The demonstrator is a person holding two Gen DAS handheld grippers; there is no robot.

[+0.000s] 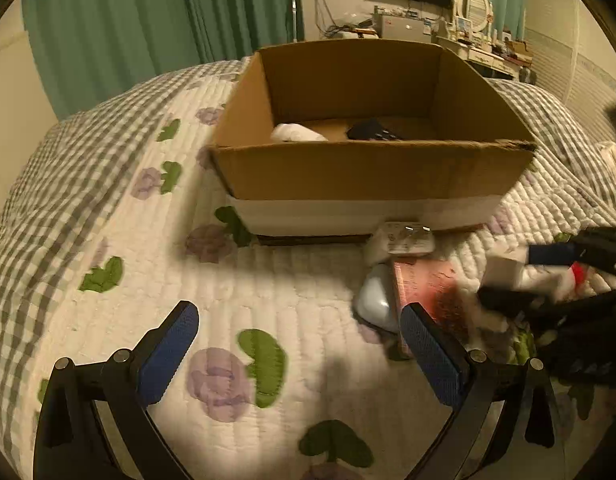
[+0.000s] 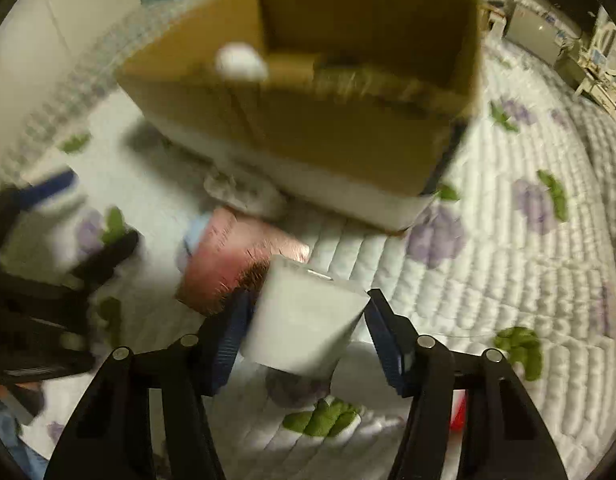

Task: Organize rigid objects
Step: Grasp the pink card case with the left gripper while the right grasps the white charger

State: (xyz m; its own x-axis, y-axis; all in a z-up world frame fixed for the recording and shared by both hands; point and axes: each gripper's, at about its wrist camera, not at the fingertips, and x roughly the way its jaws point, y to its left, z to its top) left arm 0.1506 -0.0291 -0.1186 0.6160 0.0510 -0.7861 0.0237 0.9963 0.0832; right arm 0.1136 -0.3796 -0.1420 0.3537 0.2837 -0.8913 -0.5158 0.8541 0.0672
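Both of my tongs hang over the quilted floral bedspread (image 1: 268,280). Left gripper (image 1: 300,356) has its blue pads spread wide apart with nothing between them, only quilt below. Right gripper (image 2: 308,332) is clamped on a white box (image 2: 304,320), which sits tilted between its pads and clear of the bed; from the left wrist view that same gripper (image 1: 508,280) shows at my far right, blurred, with the white box (image 1: 504,270) at its tip.

Ahead of both tongs stands an open cardboard box (image 1: 372,176), its lower band white. Inside it, toward the near wall, lie a white object (image 1: 298,133) and a dark one (image 1: 374,130) that may be a remote control, though I cannot be sure.

Just in front of that carton, ahead and right of my left pads, a small white device (image 1: 406,238) lies against its base. Nearer to me sits a pink book (image 1: 428,284) with a pale blue rounded object (image 1: 374,300) touching its left edge. From the right wrist the pink book (image 2: 236,260) lies just ahead and left of the held box.
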